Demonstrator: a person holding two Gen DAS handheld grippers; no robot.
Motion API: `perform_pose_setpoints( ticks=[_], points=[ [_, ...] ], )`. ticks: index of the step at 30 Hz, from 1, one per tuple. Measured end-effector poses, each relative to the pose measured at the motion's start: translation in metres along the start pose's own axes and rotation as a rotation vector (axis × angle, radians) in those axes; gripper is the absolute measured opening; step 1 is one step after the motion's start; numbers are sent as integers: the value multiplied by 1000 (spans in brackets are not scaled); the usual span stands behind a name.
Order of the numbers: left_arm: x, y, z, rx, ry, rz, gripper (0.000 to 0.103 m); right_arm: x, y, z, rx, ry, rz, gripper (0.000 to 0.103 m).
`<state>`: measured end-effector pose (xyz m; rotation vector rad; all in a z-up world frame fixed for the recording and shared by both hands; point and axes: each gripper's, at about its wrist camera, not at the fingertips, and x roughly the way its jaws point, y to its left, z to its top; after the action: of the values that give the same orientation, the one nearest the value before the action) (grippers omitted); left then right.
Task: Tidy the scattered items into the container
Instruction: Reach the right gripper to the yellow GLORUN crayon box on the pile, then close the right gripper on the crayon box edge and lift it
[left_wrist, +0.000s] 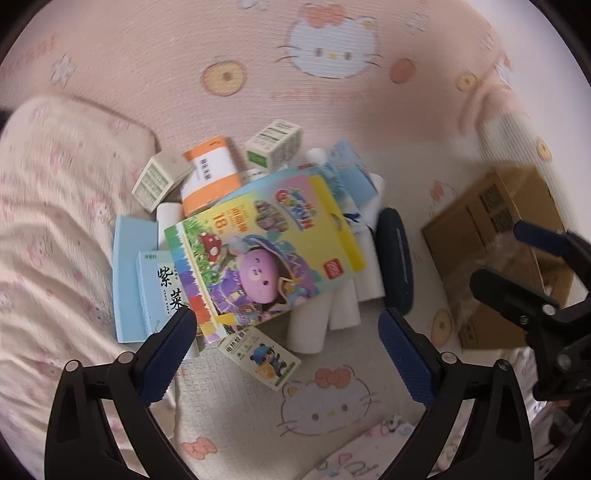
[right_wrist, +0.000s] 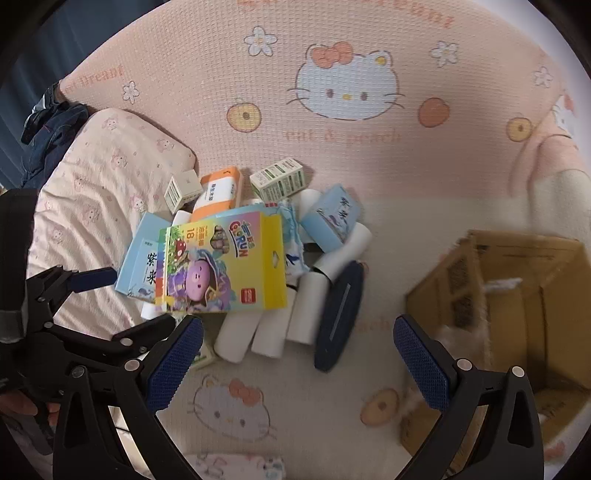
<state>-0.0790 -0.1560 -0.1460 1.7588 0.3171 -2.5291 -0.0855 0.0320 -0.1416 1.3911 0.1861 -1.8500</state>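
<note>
A: Left wrist view, entry one: left tongs (left_wrist: 288, 328) were spread wide with nothing between the blue pads, hanging over the near edge of a heap on a cartoon-cat bed cover (left_wrist: 229, 122). Heap contents?

B: Topmost, a colourful crayon box (left_wrist: 258, 254), lying flat. Under it, several white paper rolls (left_wrist: 343, 306). At its left, a light blue box (left_wrist: 129, 273) with black characters. Farther off, an orange-and-white box (left_wrist: 210, 177) and two small green-printed cartons (left_wrist: 275, 144). At the right of the heap, a dark navy case (left_wrist: 397, 258). Near the tongs, a small card packet (left_wrist: 262, 356).

A: Container?

B: Cardboard box (right_wrist: 517, 314), open, on the bed well to the right of the heap. Something pale lay inside; blurred, contents not identified.

A: Right tongs (right_wrist: 299, 354)?

B: Likewise released and gripping nothing, between heap and cardboard box. Pink-patterned pillow (right_wrist: 99, 206) at the left.
</note>
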Motion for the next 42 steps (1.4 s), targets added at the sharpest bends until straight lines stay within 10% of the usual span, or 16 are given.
perform_pose_setpoints(
  ticks=[10,20,33,42],
  points=[
    [34,67,-23,-308,-8,-93,74,56,9,-3,-86,-37,92,102],
    [59,79,-27,-331,-59,-49,73,104,14,3,-60,-6,168,102],
    [88,87,-22,-361,-51,-118,73,147,6,7,17,84,209,48],
    [90,80,-20,-330,-58,-93,73,150,1,4,-18,115,274,47]
  ],
)
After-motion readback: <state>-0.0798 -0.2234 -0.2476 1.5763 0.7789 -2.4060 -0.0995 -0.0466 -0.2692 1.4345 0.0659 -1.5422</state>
